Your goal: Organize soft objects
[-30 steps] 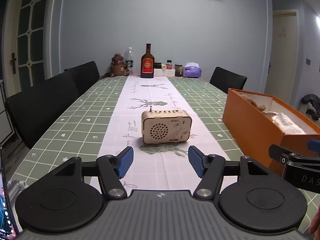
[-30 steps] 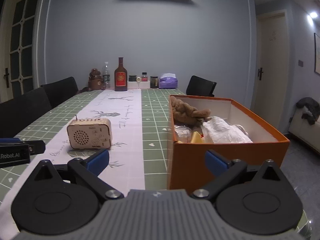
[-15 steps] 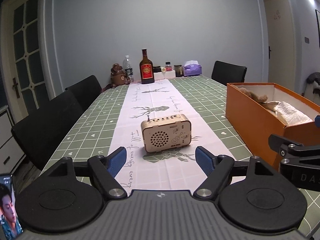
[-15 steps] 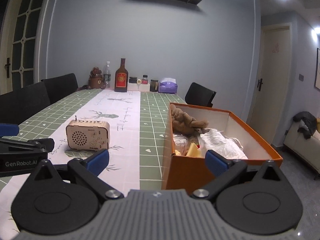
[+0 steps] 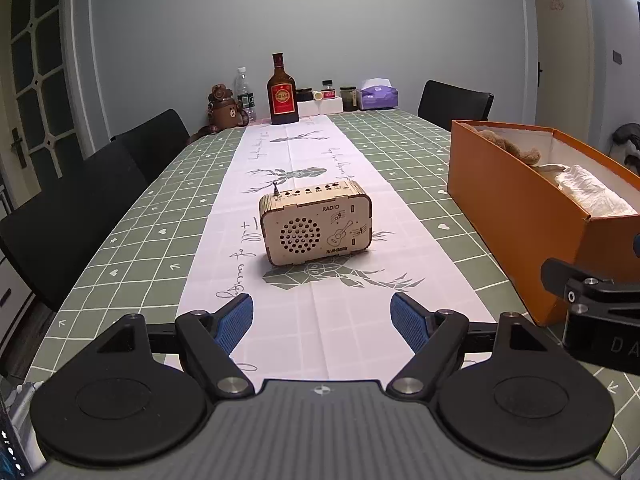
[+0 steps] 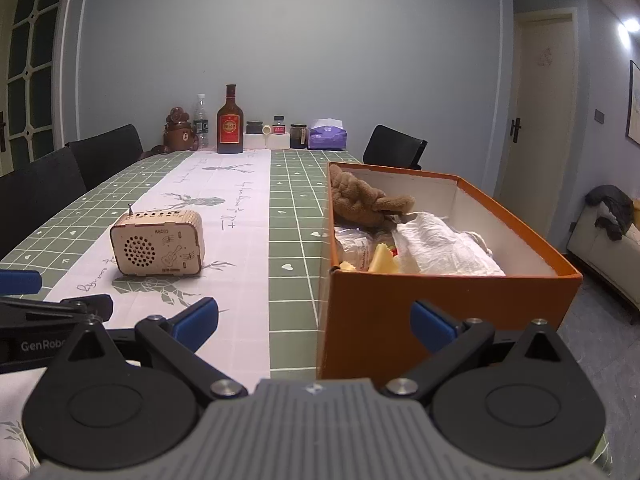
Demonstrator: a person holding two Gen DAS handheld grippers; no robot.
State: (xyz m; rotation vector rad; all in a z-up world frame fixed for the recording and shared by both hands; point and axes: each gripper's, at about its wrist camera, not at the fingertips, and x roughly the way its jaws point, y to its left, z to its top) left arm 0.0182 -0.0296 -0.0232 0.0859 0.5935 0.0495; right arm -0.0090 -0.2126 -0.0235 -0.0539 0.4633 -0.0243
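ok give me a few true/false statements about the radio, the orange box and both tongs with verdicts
1. The wooden radio stands on the white runner. True.
2. The left tongs are clamped on the radio. False: they are open with nothing between them, and the radio sits apart, farther up the table.
3. The orange box holds a brown plush toy and a crumpled white bag. True.
4. The orange box is closed with a lid. False: its top is open and the contents show.
5. The right tongs grip the plush toy. False: they are open and empty, in front of the box's near wall.
6. A dark bottle with a red label stands upright at the far end of the table. True.
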